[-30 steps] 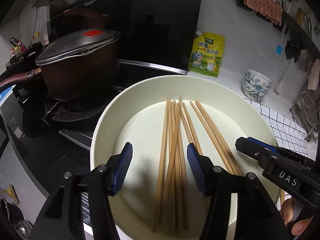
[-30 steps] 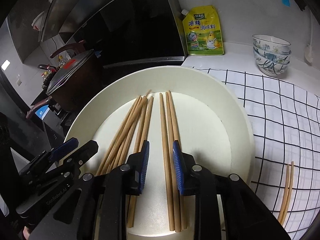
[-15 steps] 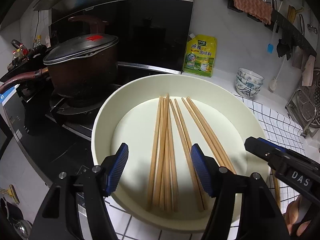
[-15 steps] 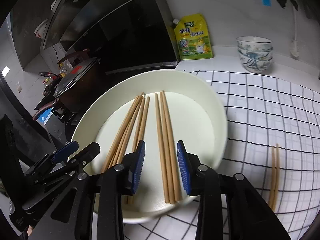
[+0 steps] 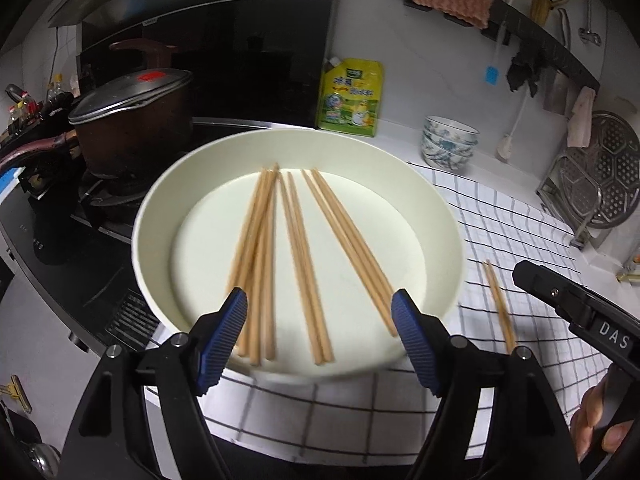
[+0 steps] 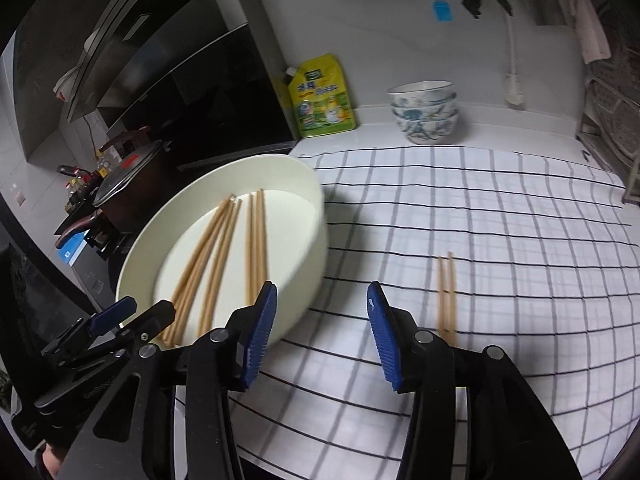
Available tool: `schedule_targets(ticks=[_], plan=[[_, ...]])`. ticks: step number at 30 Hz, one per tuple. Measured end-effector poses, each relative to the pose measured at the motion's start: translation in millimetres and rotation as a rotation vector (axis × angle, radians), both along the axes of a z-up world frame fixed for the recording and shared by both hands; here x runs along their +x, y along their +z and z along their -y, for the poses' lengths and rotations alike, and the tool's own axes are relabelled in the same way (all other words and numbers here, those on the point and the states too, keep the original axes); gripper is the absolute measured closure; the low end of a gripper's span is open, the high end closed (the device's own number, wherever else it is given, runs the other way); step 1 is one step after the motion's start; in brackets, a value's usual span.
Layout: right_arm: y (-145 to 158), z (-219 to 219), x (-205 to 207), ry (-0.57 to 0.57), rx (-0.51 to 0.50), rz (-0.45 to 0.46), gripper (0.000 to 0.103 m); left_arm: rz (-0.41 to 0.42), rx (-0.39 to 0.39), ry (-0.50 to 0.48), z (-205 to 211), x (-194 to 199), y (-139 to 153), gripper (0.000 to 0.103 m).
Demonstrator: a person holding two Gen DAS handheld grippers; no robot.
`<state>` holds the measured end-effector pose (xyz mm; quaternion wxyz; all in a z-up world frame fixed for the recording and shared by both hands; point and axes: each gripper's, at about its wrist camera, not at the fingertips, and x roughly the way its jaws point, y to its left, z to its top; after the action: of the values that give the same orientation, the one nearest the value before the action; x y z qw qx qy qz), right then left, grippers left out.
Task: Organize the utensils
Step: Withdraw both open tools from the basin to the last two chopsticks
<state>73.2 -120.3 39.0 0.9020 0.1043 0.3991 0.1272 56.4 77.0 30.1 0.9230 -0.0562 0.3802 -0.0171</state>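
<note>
Far to the left of the left gripper (image 5: pixel 320 316), a dark brown cooking pot with a grey metal lid (image 5: pixel 132 120) stands on the black stove (image 5: pixel 60 240). The left gripper has black arms and blue ribbed pads, and its jaws stand wide; they have just been opening, and nothing is between them. Directly ahead of it and below its fingertips is the round cream-white shallow basin (image 5: pixel 448 216), which sits partly on the stove edge and partly on the white cloth with black grid lines (image 5: pixel 520 220). Inside the basin lie the light brown wooden chopsticks (image 5: pixel 296 248) in three groups: a bundle on the left, a pair in the middle and a pair on the right, all pointing away from the gripper. Their near ends are just beyond the blue pads.

Behind the basin a yellow-green seasoning pouch (image 5: pixel 352 100) leans on the white wall, and right of it stand stacked white bowls with blue pattern (image 5: pixel 450 144).

The right gripper (image 6: pixel 322 332) is over the grid cloth, with the basin at its left side. Its jaws are moderately apart; they have just been opening and hold nothing. Ahead and to its right, a separate pair of wooden chopsticks (image 6: pixel 447 292) lies on the cloth, close together, well apart from the basin.
</note>
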Motion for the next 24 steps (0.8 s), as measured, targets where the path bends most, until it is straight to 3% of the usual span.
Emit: schedule_targets(ticks=[10,15,24], plan=[[-25,62,-32,-0.11,-0.08,-0.041,0.055,0.0,0.0,-0.091,52,-23,-6,0.02],[-50,70,-41,-0.109,-0.123,-0.096,0.055,-0.006,0.012,-0.123,72,-31,-11,0.018],[-73,68,-46,-0.088,-0.175,-0.117,0.055,-0.022,0.03,-0.17,98,-41,-18,0.017]])
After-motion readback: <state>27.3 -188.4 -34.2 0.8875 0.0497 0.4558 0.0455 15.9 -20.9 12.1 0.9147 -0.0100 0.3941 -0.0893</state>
